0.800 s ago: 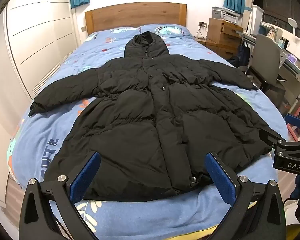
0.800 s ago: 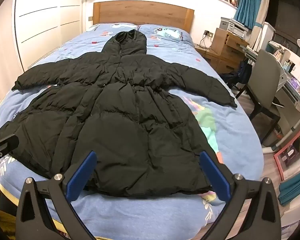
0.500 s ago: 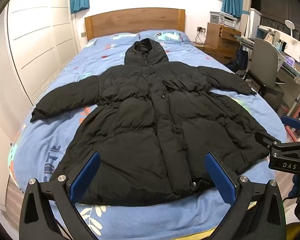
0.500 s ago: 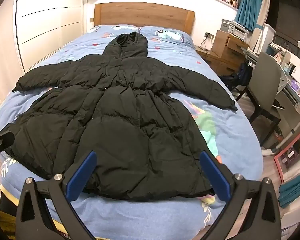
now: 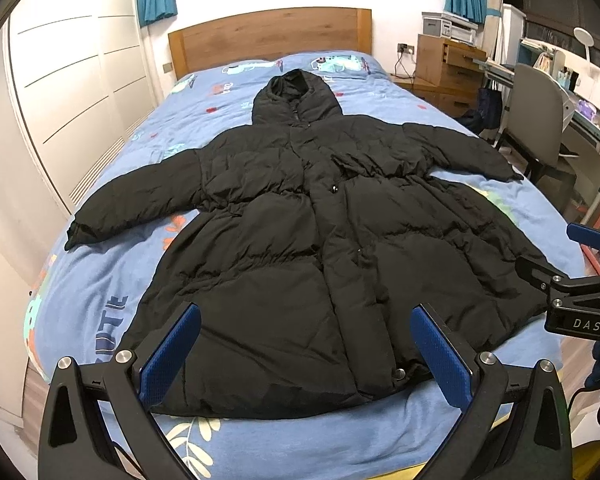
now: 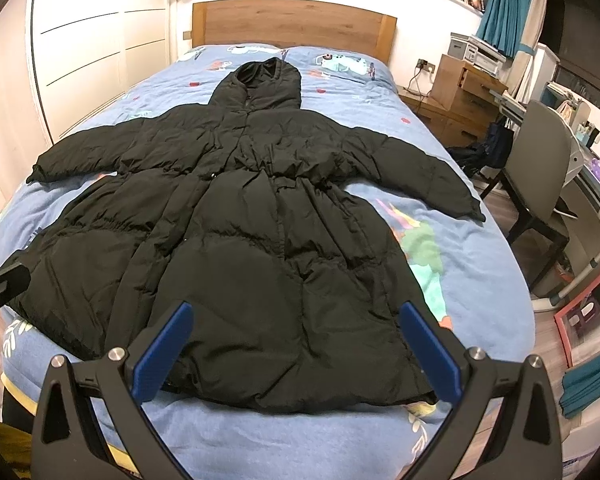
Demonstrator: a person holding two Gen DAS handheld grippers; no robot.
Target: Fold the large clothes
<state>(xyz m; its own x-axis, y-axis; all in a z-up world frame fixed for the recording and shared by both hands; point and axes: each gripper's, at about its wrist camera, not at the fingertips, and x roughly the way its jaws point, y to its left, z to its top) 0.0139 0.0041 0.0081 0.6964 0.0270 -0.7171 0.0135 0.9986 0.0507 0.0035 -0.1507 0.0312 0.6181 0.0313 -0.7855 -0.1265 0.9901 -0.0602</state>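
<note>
Both claws, the left gripper [image 5: 306, 344] and right gripper [image 6: 296, 340], gape wide and empty above the hem of the black hooded padded coat [image 5: 300, 240], which lies spread flat, wholly unfolded, every fold left.

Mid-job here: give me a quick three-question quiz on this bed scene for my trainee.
1. True or false: the coat lies spread flat on the bed, sleeves out to the sides.
2. Which way does the hood point? A) towards the headboard B) towards the claws
3. Fill in: both the left claw and the right claw hold ____.

Key: 1 true; 2 A; 3 nothing, both are open above the hem.
</note>
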